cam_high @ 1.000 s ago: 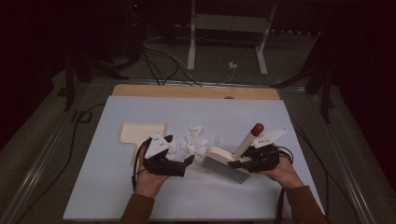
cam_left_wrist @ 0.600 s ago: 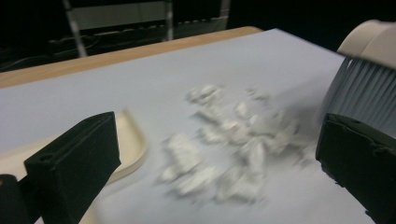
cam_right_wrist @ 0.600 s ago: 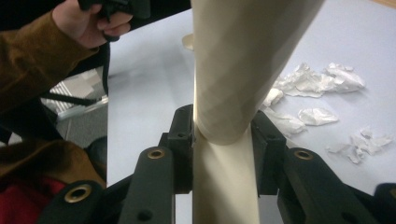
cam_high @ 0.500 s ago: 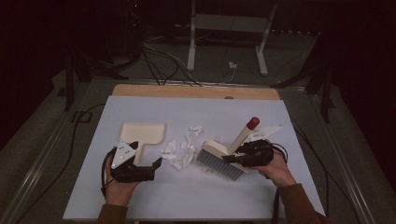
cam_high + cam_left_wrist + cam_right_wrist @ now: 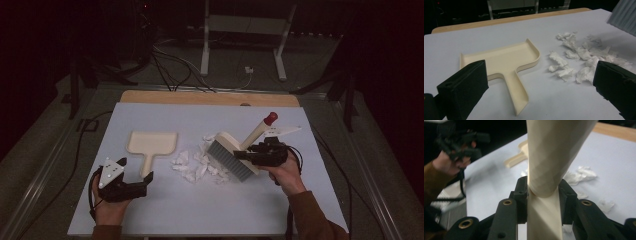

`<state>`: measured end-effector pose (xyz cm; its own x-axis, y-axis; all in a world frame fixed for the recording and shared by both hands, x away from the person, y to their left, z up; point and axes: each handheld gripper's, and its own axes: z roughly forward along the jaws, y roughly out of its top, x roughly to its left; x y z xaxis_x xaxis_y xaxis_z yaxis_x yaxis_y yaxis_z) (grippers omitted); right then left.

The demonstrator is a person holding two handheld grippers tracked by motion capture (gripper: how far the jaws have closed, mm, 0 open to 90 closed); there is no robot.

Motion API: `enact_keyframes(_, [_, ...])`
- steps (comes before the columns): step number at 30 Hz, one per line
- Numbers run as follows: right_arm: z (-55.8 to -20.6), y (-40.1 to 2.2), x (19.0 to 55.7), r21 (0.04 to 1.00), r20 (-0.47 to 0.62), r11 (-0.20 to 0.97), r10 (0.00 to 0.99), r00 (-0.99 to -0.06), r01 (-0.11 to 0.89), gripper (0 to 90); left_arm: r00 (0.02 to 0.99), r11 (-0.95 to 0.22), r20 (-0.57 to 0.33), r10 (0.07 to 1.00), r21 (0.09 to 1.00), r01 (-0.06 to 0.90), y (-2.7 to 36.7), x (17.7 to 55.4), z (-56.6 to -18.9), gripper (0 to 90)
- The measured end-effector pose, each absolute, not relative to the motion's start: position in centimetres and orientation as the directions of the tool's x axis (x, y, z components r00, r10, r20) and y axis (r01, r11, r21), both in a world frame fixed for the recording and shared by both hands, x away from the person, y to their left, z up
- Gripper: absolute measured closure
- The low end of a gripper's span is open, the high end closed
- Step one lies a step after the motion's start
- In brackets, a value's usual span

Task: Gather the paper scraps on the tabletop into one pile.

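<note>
The dustpan (image 5: 151, 143) lies flat on the table (image 5: 160, 215) with its tray away from the person and its handle (image 5: 517, 94) running back toward the left gripper (image 5: 143, 183), which sits just short of the handle's end. That gripper's jaws stand wide apart and hold nothing; in the left gripper view the handle's long axis points almost straight in between them, so a short push along that line would probably bring it into the gap. The right gripper (image 5: 240, 155) is clamped on the stem of the brush (image 5: 235, 155), whose bristles rest at the right edge of the paper scraps (image 5: 197, 164), which lie between brush and dustpan.
</note>
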<state>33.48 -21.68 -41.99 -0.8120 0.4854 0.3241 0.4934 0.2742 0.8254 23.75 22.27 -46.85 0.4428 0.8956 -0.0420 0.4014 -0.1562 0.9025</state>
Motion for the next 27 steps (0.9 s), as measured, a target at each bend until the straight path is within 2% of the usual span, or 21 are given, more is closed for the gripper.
enact_keyframes(14, [-42.8, -17.7, 33.9, 0.788, 0.433, 0.196, 0.497, -0.752, 0.584, 67.5, 0.419, -0.152, -0.036, 0.907, 0.901, 0.406, 22.9, 23.4, -47.2, 0.4])
enact_keyframes(27, [-43.9, -13.3, 33.6, 0.761, 0.475, 0.21, 0.463, -0.748, 0.613, 67.5, 0.399, -0.135, -0.041, 0.916, 0.905, 0.404, 23.4, 23.2, -47.2, 0.4])
